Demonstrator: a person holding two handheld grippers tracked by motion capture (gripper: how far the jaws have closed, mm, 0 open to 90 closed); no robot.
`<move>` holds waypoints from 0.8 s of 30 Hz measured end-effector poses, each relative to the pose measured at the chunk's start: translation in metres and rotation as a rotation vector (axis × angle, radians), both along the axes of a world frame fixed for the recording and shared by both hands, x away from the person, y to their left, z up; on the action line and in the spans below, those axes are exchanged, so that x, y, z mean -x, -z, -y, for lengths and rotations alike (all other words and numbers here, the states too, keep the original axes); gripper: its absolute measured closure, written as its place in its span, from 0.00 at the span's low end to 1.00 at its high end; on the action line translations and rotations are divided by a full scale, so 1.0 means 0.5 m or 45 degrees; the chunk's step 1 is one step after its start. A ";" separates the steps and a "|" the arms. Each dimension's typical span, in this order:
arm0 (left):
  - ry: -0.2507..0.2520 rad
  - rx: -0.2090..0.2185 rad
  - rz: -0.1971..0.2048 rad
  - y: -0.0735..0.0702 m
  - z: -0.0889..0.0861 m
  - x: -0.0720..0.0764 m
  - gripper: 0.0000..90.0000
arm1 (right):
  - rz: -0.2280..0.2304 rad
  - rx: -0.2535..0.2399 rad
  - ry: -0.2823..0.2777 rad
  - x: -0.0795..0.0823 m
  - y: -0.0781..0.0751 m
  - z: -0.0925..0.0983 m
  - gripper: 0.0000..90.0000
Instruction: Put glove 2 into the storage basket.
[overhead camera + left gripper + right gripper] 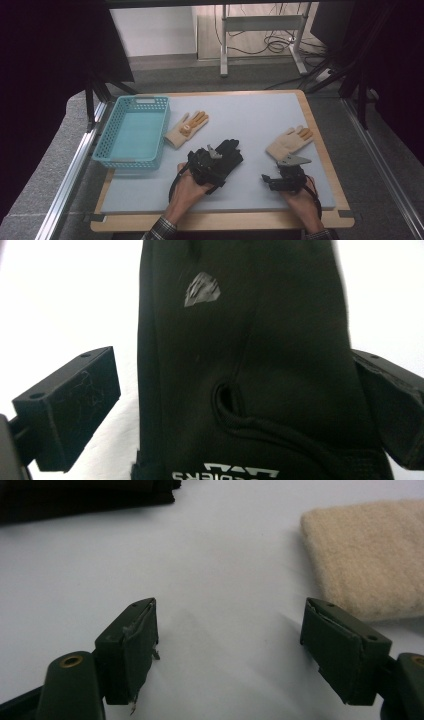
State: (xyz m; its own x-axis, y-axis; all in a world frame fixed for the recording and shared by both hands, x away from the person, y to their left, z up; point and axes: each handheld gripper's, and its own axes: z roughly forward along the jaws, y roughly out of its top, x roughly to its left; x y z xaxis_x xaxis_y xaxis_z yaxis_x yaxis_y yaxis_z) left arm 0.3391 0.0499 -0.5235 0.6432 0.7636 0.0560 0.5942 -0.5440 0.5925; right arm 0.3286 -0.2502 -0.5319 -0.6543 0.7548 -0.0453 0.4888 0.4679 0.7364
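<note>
**Left gripper spread wide around a black glove**

Left gripper (216, 159), seen at lower centre of the high view, has its jaws spread as wide as they go, one on each side of a black glove (229, 154). In the left gripper view the glove (245, 365) fills the middle of the frame, its cuff at the bottom edge and its long axis running up the frame, away from the camera. Neither jaw presses on it; a pale gap shows beside the left one. Right gripper (282, 175), at lower right, also stands released, its jaws empty over the grey mat (250, 120), just below a cream glove (289, 142).
</note>
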 end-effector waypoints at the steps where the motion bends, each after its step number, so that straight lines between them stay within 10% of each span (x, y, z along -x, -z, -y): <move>1: 0.002 0.026 -0.024 0.006 -0.005 -0.005 0.00 | 0.000 0.000 0.000 0.000 0.000 0.000 0.25; 4: 0.035 0.091 -0.083 0.013 -0.003 -0.007 0.00 | 0.000 0.000 -0.001 0.000 0.000 0.000 0.25; 13: 0.028 0.068 -0.104 0.009 -0.005 -0.012 0.11 | 0.000 0.000 0.000 0.000 0.000 0.000 0.25; 18: 0.005 0.065 -0.108 -0.003 -0.027 -0.025 0.48 | 0.000 0.000 0.000 0.000 0.000 0.000 0.25; 24: 0.037 0.084 -0.110 -0.012 -0.038 -0.031 0.68 | -0.001 0.001 0.000 0.000 0.000 0.000 0.25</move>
State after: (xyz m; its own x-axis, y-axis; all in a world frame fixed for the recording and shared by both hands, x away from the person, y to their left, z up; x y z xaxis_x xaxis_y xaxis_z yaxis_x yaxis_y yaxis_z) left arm 0.3544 0.0687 -0.5172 0.6656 0.7446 -0.0507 0.6291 -0.5233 0.5748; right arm 0.3285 -0.2502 -0.5319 -0.6546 0.7546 -0.0454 0.4889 0.4684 0.7359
